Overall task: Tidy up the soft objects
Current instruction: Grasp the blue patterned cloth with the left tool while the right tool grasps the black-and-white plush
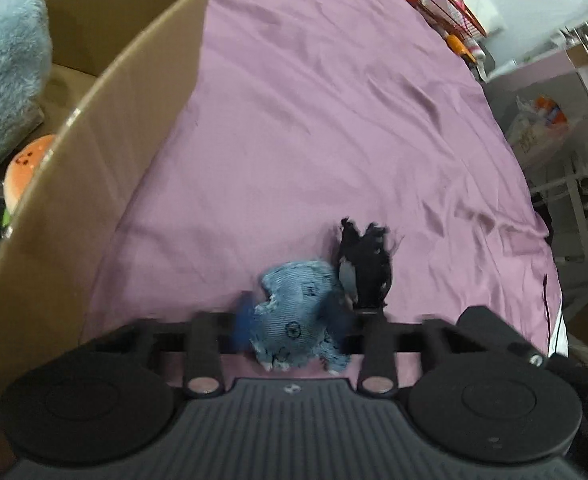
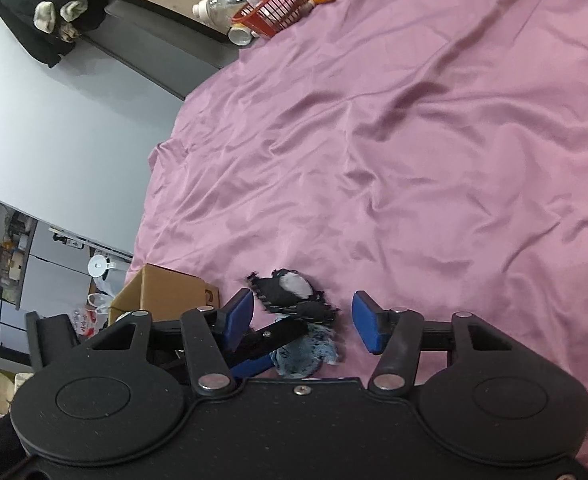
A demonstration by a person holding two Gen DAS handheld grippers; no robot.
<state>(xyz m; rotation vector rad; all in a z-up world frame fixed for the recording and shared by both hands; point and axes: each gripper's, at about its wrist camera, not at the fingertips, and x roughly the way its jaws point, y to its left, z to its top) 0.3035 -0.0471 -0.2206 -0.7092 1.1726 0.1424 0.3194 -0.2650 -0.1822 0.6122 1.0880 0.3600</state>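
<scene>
A small soft toy of pale blue ribbed cloth with a black frayed part sits between the fingers of my left gripper, which is shut on it above the purple sheet. A blue pad shows at its left; the other pad is hidden behind the toy. The right wrist view shows the same toy lying between the blue pads of my right gripper, which is open and does not touch it. The left gripper's finger crosses that gap.
An open cardboard box stands at the left, holding a grey fluffy plush and an orange burger plush. The box shows small in the right wrist view. A red basket and bottles lie beyond the bed's far edge.
</scene>
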